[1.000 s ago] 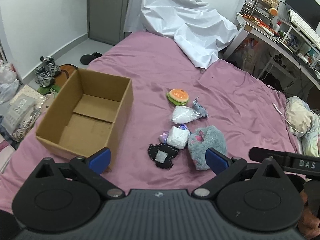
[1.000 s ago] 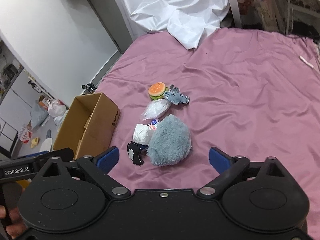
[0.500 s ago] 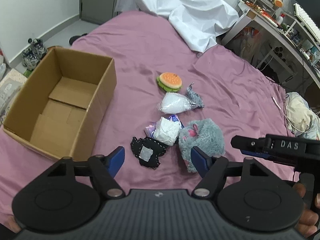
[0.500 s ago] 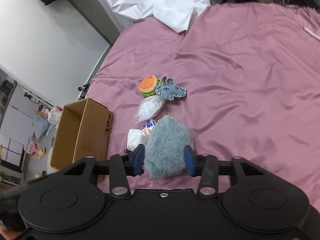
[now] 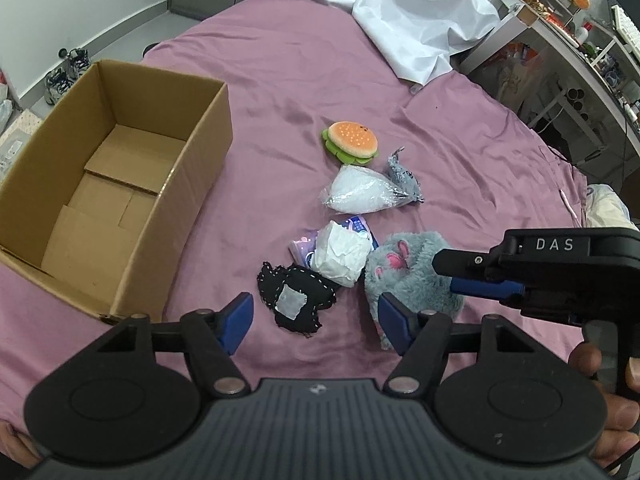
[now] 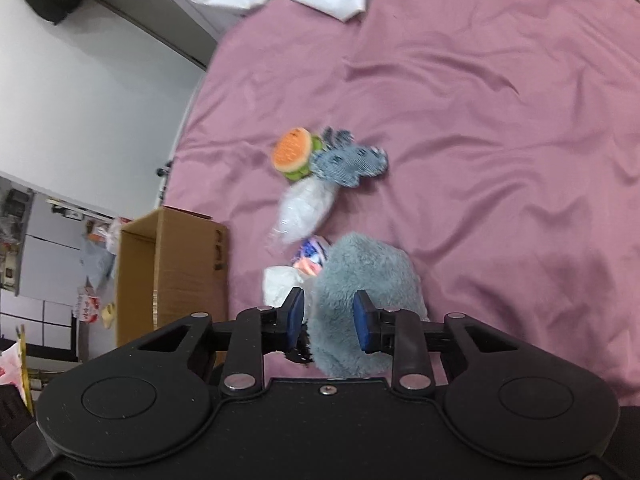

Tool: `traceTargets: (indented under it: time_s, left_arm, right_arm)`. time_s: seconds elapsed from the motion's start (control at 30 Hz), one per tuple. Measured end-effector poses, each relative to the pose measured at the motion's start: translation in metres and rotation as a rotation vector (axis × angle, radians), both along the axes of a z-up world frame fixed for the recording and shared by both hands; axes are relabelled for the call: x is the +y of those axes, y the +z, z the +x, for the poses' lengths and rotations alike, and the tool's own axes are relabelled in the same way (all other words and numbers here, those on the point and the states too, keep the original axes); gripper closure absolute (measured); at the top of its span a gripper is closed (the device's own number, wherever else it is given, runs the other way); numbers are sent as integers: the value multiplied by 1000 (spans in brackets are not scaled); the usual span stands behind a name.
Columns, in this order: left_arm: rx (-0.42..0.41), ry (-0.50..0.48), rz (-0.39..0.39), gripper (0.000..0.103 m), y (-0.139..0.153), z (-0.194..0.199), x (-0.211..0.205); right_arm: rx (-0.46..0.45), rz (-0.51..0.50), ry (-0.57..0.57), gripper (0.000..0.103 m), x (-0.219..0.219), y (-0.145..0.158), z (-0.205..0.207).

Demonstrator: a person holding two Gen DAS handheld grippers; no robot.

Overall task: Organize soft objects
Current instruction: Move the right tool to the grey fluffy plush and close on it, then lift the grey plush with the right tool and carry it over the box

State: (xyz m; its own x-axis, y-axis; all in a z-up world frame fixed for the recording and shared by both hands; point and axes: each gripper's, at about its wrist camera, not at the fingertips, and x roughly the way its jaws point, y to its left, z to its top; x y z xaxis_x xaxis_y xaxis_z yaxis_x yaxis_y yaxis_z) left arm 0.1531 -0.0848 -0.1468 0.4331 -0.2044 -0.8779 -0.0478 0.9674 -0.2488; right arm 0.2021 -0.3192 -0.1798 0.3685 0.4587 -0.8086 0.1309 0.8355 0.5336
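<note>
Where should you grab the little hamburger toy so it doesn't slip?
Probably pinch the hamburger toy across its round bun, one finger on each side, coming down from above. It lies flat on the purple bedsheet, bun up, so its edges are the easiest part to squeeze. Its far side is open; the white plastic bag sits close on the near side, so avoid sliding in from there.

Mauve-sheeted bed (image 5: pixel 304 64), white walls (image 5: pixel 80 4), cluttered desk (image 5: pixel 576 40)
</note>
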Motion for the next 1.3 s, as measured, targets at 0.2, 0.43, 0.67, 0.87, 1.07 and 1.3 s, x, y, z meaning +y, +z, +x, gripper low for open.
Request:
traceTargets:
  time_s: [0.2, 0.43, 0.67, 0.87, 1.07, 1.3]
  left_arm:
    - [11, -3, -25, 35, -5, 7, -8]
    - [12, -19, -71, 35, -7, 16, -25]
    - [18, -29, -104, 44, -11, 27, -39]
    - [52, -43, -122, 48, -26, 33, -56]
    - [99, -48, -171, 62, -46, 38, -68]
    - [97, -38, -195, 73, -47, 44, -77]
  right_arm:
    - [42, -37, -4, 75, -8, -2, 3]
    - [102, -23, -41, 75, -27, -11, 1]
    - [132, 6, -62, 75, -35, -17, -2]
    - [136, 7, -93, 75, -45, -17, -6]
    - [132, 21, -135, 75, -57, -18, -11]
    - [130, 61, -174, 68, -59, -22, -13]
